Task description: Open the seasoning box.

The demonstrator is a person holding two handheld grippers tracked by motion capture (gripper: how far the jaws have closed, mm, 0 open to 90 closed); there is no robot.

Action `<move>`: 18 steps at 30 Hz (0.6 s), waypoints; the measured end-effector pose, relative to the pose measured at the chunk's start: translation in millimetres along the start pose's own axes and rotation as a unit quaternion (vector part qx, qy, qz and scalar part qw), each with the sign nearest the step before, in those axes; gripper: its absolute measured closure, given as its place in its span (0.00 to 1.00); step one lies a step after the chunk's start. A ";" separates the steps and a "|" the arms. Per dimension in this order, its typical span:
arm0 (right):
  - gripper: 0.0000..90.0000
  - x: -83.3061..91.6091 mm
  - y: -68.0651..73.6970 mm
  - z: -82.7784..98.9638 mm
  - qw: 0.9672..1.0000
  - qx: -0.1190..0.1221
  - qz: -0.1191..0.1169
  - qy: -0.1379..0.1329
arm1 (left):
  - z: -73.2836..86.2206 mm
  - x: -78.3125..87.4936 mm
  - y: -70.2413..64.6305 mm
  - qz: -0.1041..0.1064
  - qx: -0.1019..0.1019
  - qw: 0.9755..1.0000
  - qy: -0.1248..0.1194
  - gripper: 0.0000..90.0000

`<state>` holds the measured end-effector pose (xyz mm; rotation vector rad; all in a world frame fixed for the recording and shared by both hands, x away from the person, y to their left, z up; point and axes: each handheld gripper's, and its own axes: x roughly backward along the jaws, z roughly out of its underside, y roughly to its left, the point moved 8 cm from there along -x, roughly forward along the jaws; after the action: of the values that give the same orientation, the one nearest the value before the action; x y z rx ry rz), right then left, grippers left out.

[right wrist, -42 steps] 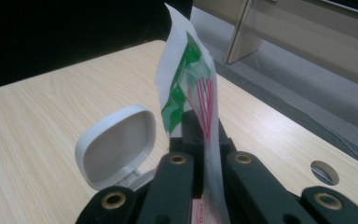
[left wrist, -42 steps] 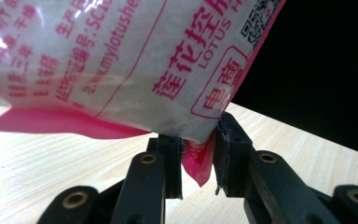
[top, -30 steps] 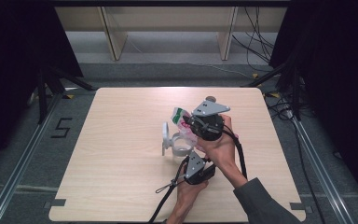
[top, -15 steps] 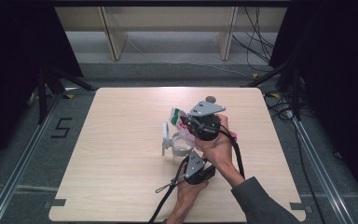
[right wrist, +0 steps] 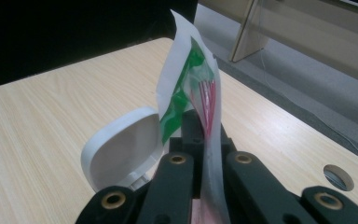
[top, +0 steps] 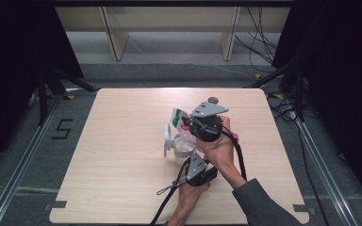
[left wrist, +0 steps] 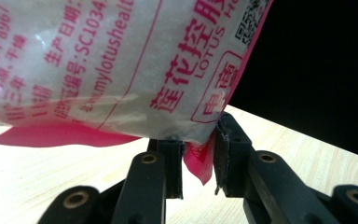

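in the high view, you hold the bag (top: 179, 118) above the middle of the table (top: 122, 141), tilted over the clear container (top: 183, 147), whose white lid (top: 168, 137) stands flipped open on its left. your right gripper (top: 192, 126) has the upper part of the bag; your left gripper (top: 194, 162) comes in from below, near the container. keep the bag's low end over the container's mouth, not over the rim, so whatever pours goes inside. whether anything is falling right now, you cannot tell from up here.

in the left gripper view, the jaws are clamped on a pink bottom corner of the bag (left wrist: 121, 60), with the white, grainy fill bulging above the pads. that corner is a thin hold: squeeze steadily and do not twist, or the film will slip out. lift this end slowly to tip the contents toward the other end, and watch that the full weight does not hang from this one corner.

in the right gripper view, the jaws are closed tight on the flat edge of the bag (right wrist: 191, 84), which rises upright between them with its green and red print showing. the lid (right wrist: 121, 149) sits just left of the jaws and close behind them. keep this hand low and still as the pivot, and steer clear of that lid; a knock there would likely shove the container.
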<state>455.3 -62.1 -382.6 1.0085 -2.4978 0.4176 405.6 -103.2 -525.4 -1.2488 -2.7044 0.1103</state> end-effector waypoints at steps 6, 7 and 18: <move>1.00 -1.1 -2.1 0.5 1.000 0.003 0.005 -0.004 | -0.3 -1.9 -1.3 0.006 0.001 1.000 -0.005 0.82; 1.00 -1.1 -2.1 0.5 1.000 0.003 0.005 -0.004 | -0.3 -1.9 -1.3 0.006 0.001 1.000 -0.005 0.82; 1.00 -2.8 1.1 1.9 1.000 0.001 0.001 0.004 | 0.1 -0.9 -0.4 0.000 0.001 1.000 0.000 0.83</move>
<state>455.8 -60.5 -385.8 1.0044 -2.4920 0.4232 405.8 -104.2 -525.6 -1.2482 -2.7039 0.1125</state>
